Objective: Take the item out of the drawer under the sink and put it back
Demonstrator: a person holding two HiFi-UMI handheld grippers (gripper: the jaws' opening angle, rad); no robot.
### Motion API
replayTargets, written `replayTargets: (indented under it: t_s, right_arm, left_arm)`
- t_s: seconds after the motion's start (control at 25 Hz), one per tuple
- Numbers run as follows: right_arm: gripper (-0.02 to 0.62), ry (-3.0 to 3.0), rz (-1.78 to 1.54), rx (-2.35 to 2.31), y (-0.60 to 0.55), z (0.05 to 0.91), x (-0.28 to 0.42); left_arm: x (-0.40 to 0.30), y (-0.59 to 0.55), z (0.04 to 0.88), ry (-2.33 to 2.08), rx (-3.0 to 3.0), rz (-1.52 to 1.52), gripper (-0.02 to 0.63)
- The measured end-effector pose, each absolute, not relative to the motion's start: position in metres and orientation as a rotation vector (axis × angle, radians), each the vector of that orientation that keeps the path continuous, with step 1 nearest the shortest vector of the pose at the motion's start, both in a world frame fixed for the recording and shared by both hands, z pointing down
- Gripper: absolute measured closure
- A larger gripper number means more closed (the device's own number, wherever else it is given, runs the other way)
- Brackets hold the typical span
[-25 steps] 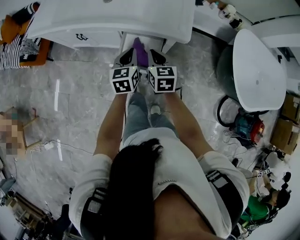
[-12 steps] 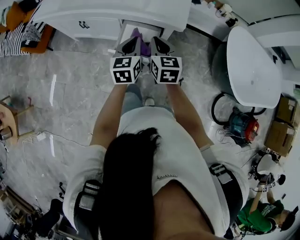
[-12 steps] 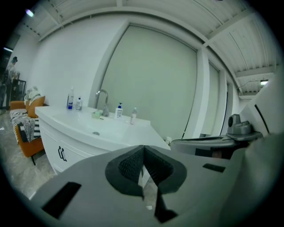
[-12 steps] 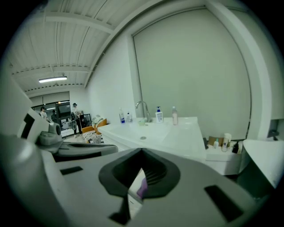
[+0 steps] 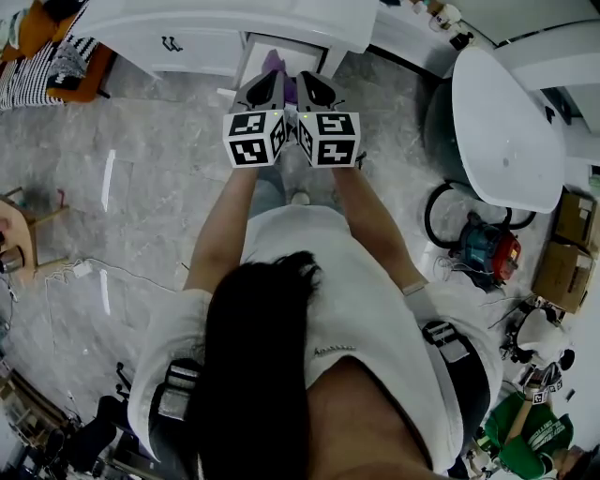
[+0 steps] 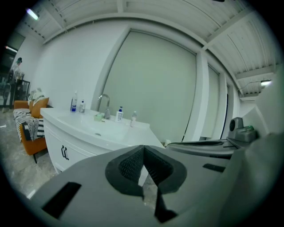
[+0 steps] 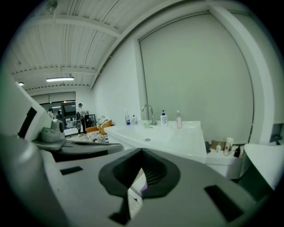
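In the head view the white sink cabinet [image 5: 225, 23] has its drawer [image 5: 319, 58] pulled open. A purple item [image 5: 274, 62] lies inside it. My left gripper [image 5: 269, 82] and right gripper [image 5: 307, 82] are held side by side just in front of the drawer, over the floor. Both point at it, and both are shut with nothing between the pads. In the left gripper view the left gripper [image 6: 143, 150] has its jaws meeting in front of the cabinet [image 6: 71, 142]. In the right gripper view a sliver of the purple item [image 7: 142, 188] shows below the closed right gripper [image 7: 142, 154].
A white oval tub [image 5: 511, 131] stands at the right, with a teal and red machine [image 5: 483, 253] and cardboard boxes [image 5: 572, 225] beyond it. An orange seat [image 5: 56, 56] is at the far left. Bottles [image 7: 164, 119] and a faucet [image 6: 103, 99] stand on the sink top.
The head view has shifted, so the cabinet sits higher in the picture. Both grippers stay shut and side by side in front of the open drawer.
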State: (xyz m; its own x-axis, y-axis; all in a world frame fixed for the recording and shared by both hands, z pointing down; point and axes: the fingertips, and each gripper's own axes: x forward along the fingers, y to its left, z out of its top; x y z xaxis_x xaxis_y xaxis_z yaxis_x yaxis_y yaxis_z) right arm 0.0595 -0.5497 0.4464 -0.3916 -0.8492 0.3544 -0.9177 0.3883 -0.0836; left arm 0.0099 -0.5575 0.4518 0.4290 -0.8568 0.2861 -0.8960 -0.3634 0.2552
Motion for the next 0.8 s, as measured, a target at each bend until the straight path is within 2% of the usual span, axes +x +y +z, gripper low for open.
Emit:
replayTargets:
  t_s: [0.8]
  right_arm:
    - [0.581,-2.395,0.386,1.524,-0.539,0.454,0.045]
  left_arm:
    - [-0.008,-0.544,0.458,-1.522,2.322,0.198,0.603]
